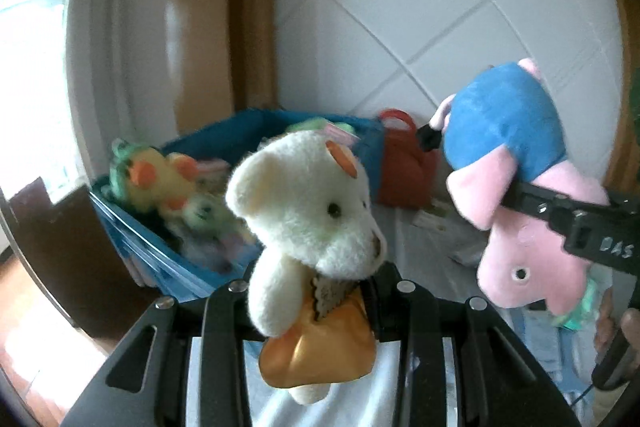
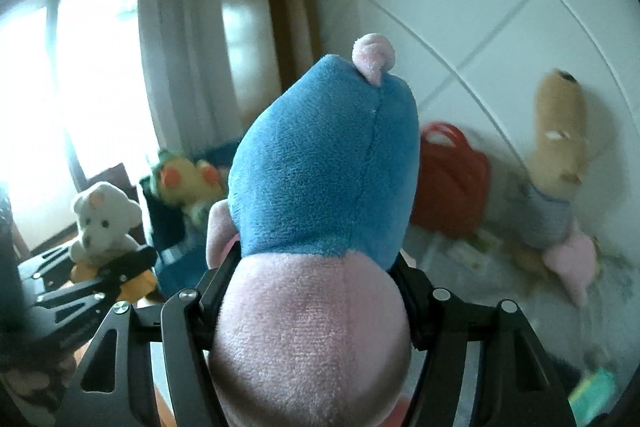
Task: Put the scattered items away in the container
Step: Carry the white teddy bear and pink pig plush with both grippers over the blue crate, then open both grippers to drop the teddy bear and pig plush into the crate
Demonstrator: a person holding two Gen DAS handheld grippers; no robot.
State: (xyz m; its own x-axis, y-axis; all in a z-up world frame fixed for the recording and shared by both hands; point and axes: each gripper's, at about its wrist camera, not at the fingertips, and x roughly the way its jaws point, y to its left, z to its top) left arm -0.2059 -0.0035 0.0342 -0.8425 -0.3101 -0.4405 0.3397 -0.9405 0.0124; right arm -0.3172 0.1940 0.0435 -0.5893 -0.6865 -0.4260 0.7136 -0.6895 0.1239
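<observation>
With the left gripper [image 1: 320, 301] pinching the white bear [image 1: 308, 211] and the right gripper [image 2: 316, 291] clamping the pink-and-blue plush [image 2: 320, 187], both near the blue container [image 1: 224, 143], a shallow pinch may drop the bear short of it.

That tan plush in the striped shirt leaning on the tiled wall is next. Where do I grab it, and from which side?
Grip the tan plush across its striped torso, coming in from the open front, away from the tiled wall. It sits upright with its back against the wall, so the rear is blocked, and the torso looks narrower than the long head. Both grippers are full now.
</observation>
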